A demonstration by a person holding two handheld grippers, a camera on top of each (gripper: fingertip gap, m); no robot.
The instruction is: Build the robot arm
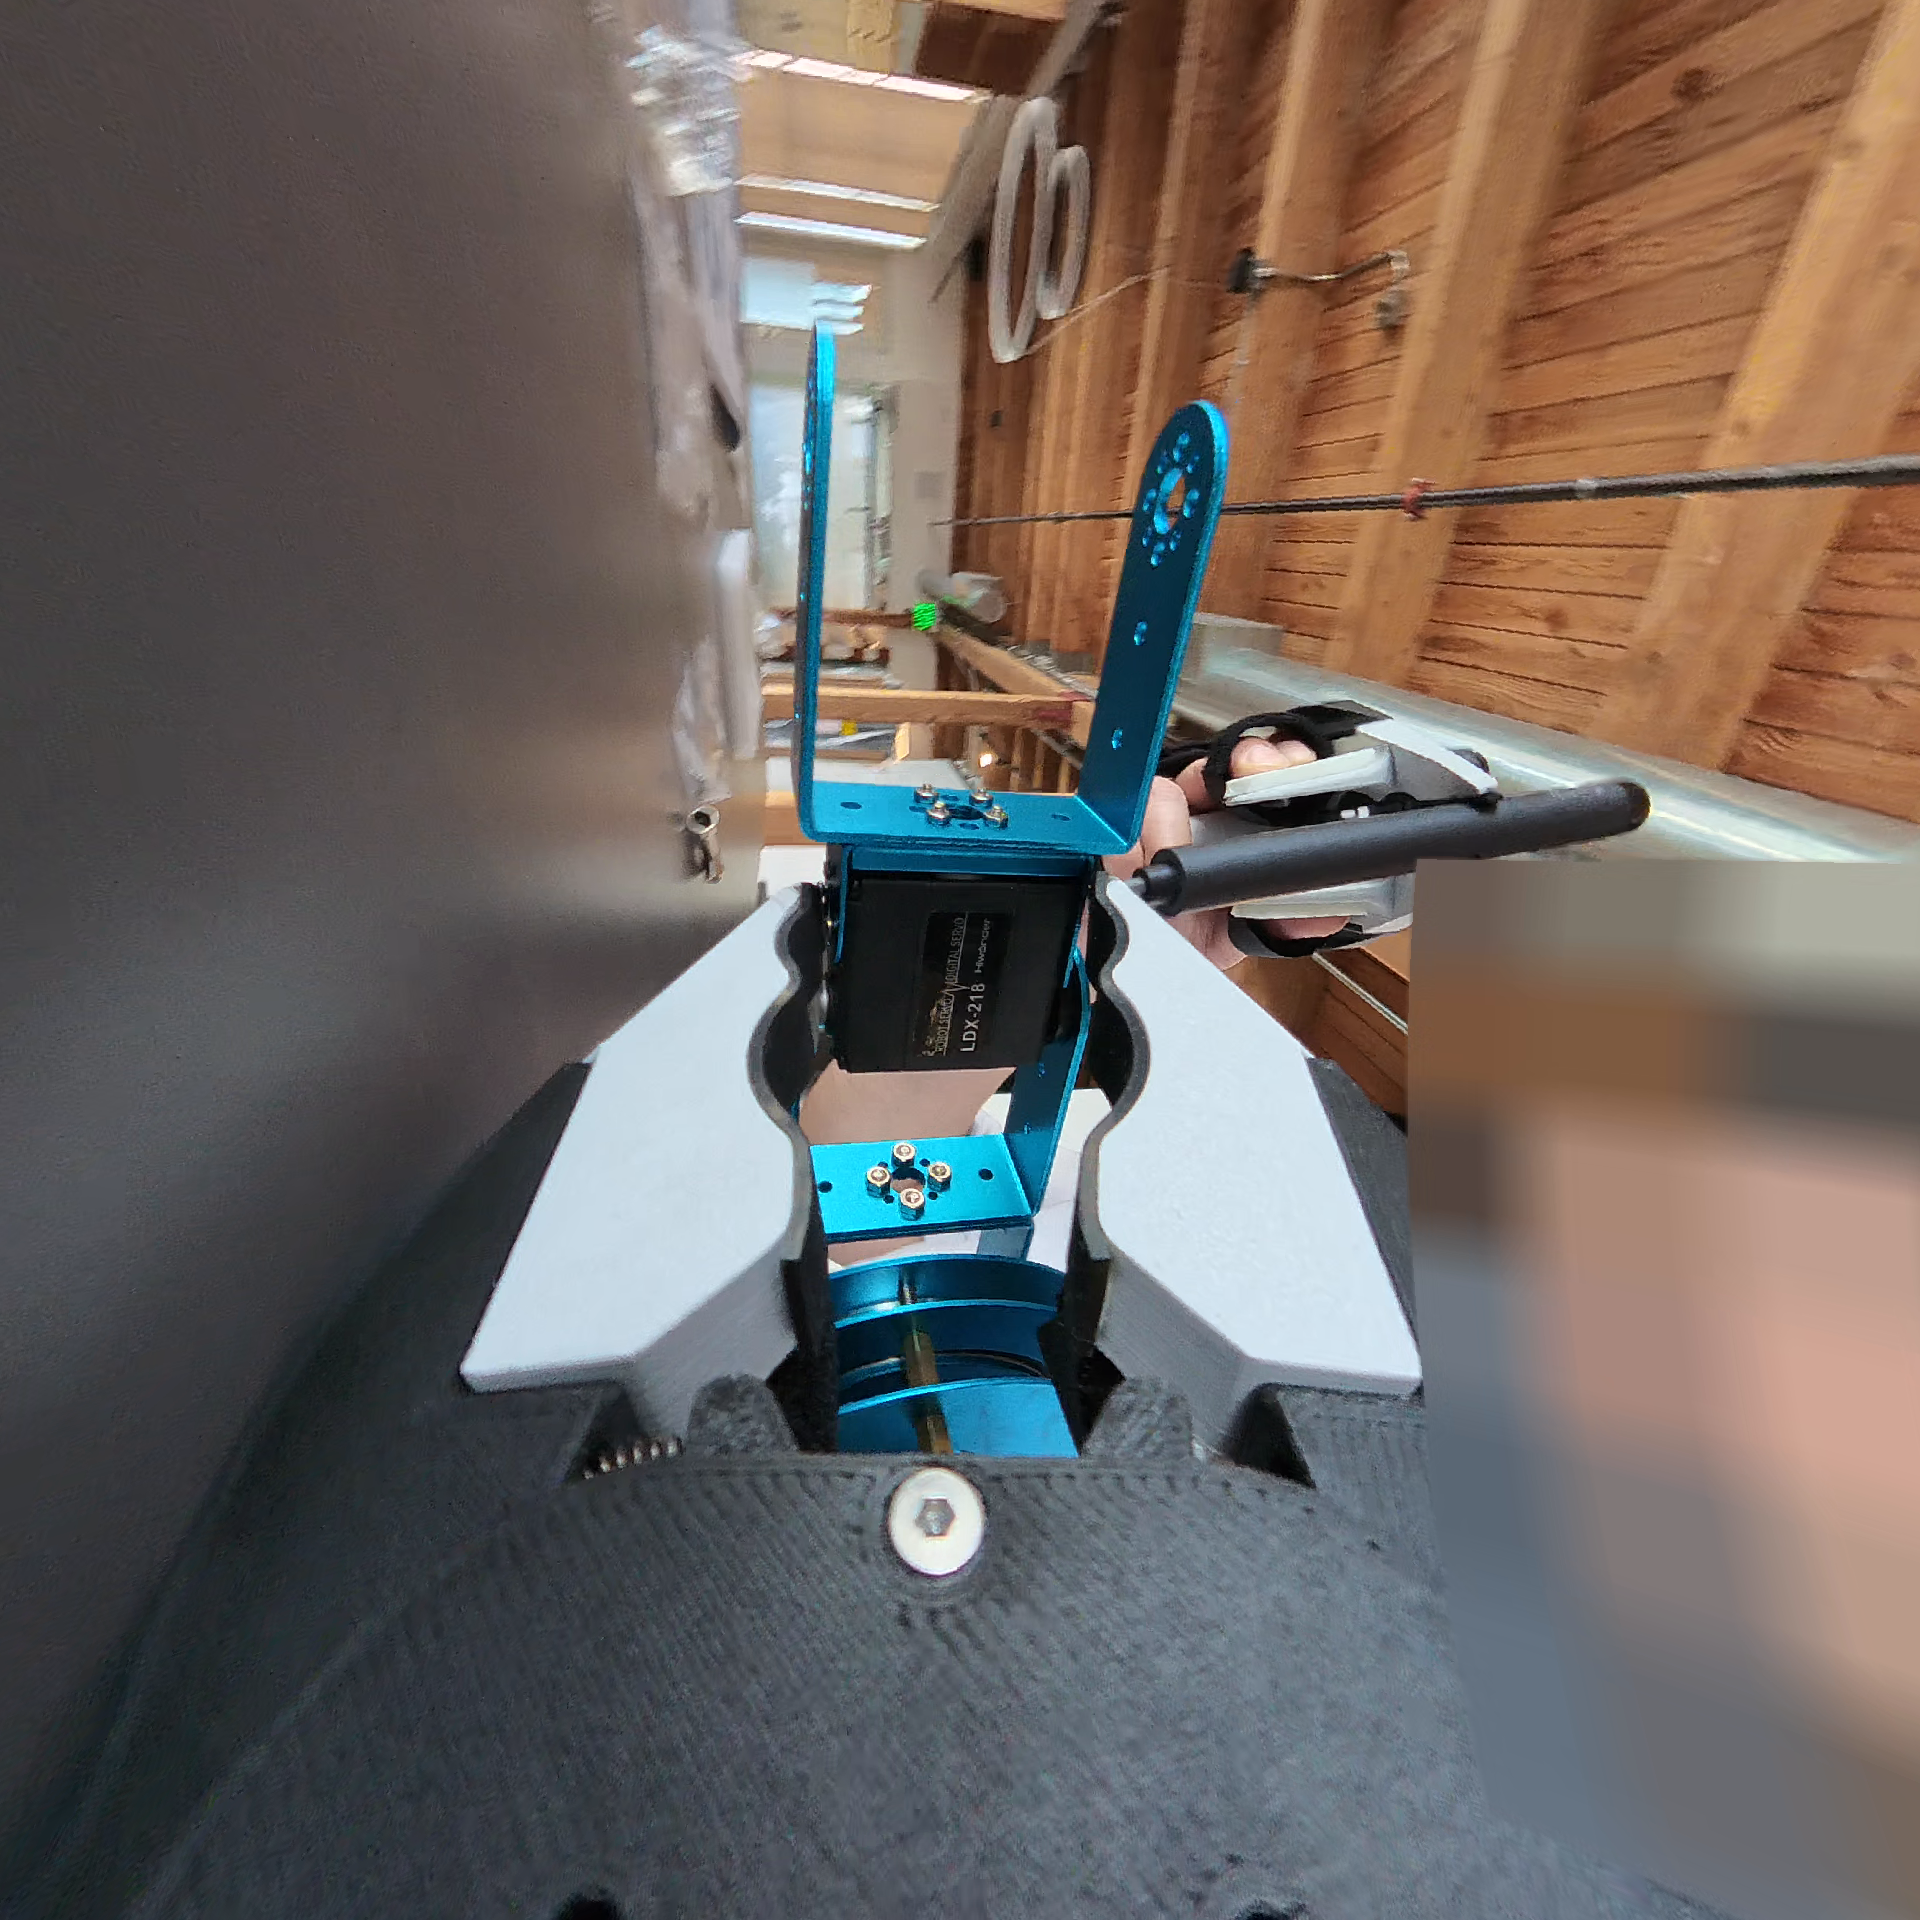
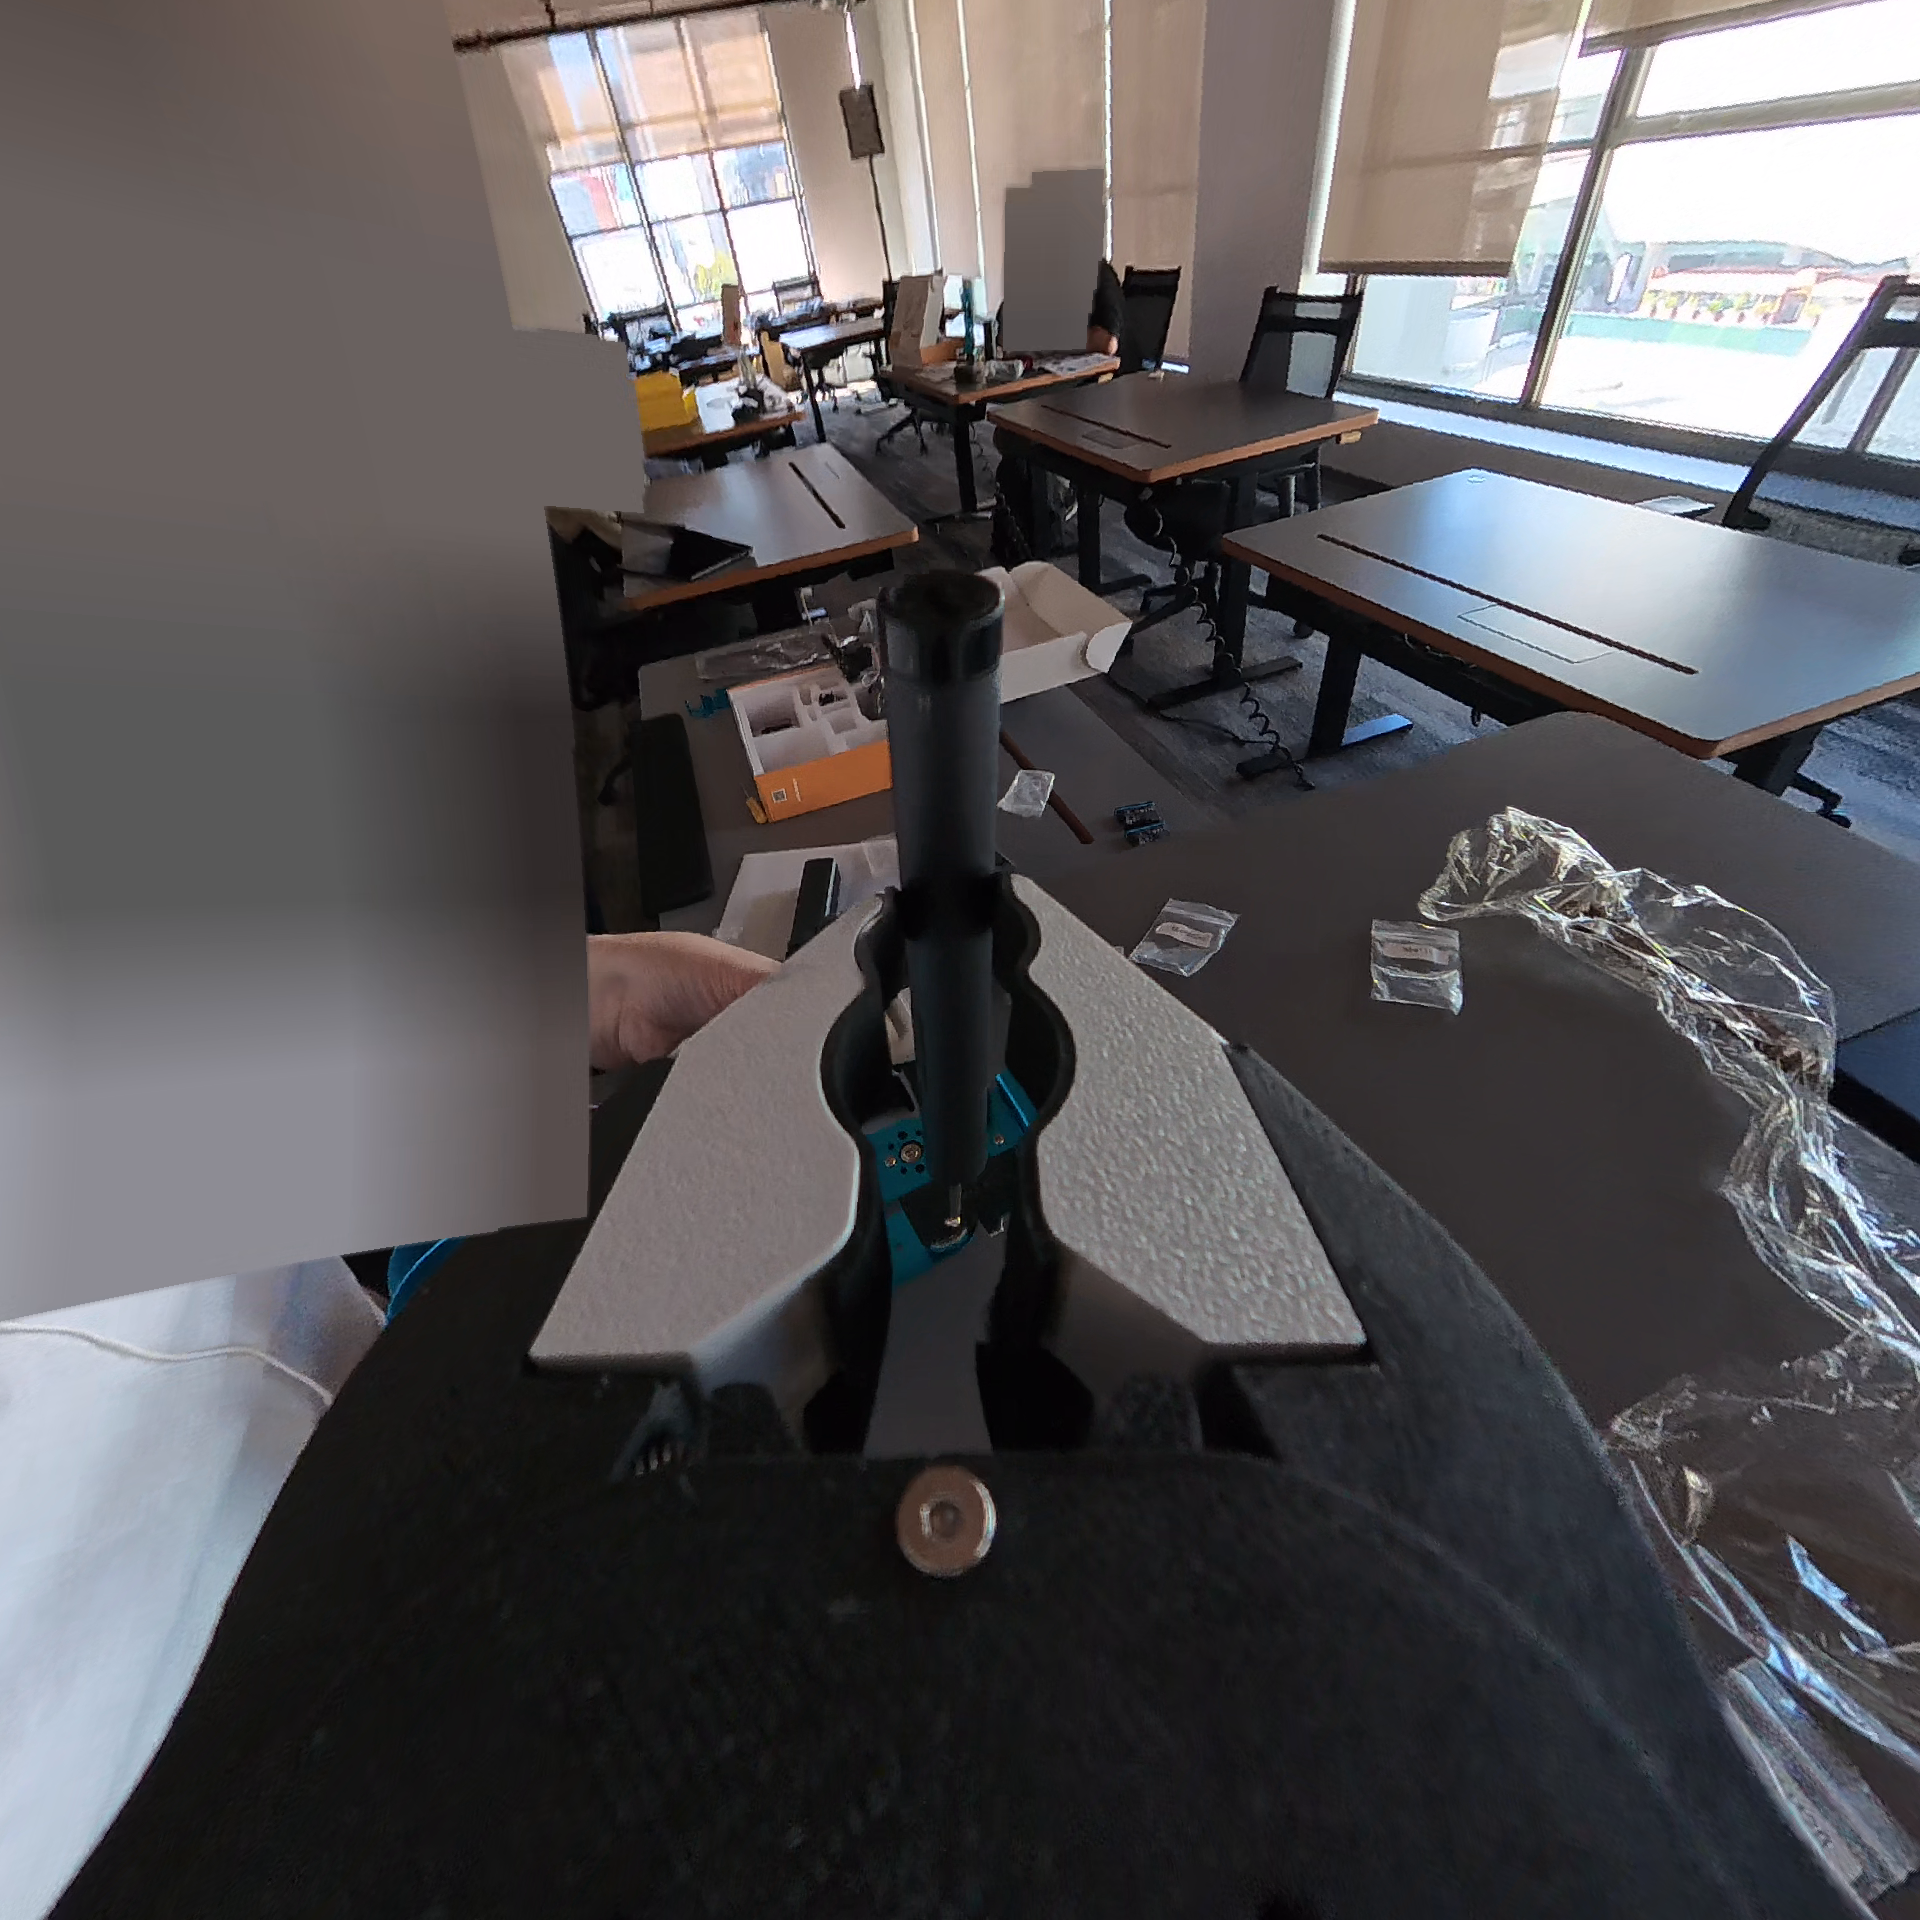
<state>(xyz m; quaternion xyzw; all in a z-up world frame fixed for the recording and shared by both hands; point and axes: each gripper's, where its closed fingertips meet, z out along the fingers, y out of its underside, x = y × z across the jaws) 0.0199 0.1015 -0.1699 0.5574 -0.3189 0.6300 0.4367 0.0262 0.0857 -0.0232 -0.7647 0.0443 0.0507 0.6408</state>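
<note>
- The left tongs (image 1: pixel 951 987) are clamped around a blue anodised metal bracket assembly with a black servo block (image 1: pixel 951 977) mounted in it; the scalloped inner edges of the grey fingers (image 1: pixel 665 1174) press on the servo section from both sides
- The assembly runs lengthwise between the fingers: its round blue base disc (image 1: pixel 951 1361) sits deep in the throat of the tongs, while the U-shaped blue bracket (image 1: pixel 997 665) with two perforated arms sticks out past the fingertips, so its screw faces stay exposed
- That hold appears to steady the piece in the air, tipped toward the wooden ceiling rather than resting on anything
- The right tongs (image 2: pixel 940 914) are closed on a slim black screwdriver with a cylindrical handle (image 2: pixel 940 831), gripped near mid-handle so the butt end projects forward and the thin tip points back, down between the fingers
- The tip meets a small screw on the blue bracket part (image 2: pixel 935 1195) seen below; whether it is seated in the screw head cannot be told
- In the left wrist view the same screwdriver (image 1: pixel 1392 847) comes in from the right side, just beside the bracket's bend
- Under the right tongs lies a dark grey counter (image 2: pixel 1351 1091) carrying small clear parts bags (image 2: pixel 1184 935) and crumpled clear plastic wrap (image 2: pixel 1714 1091); an orange-sided parts box (image 2: pixel 810 748) sits farther off
</note>
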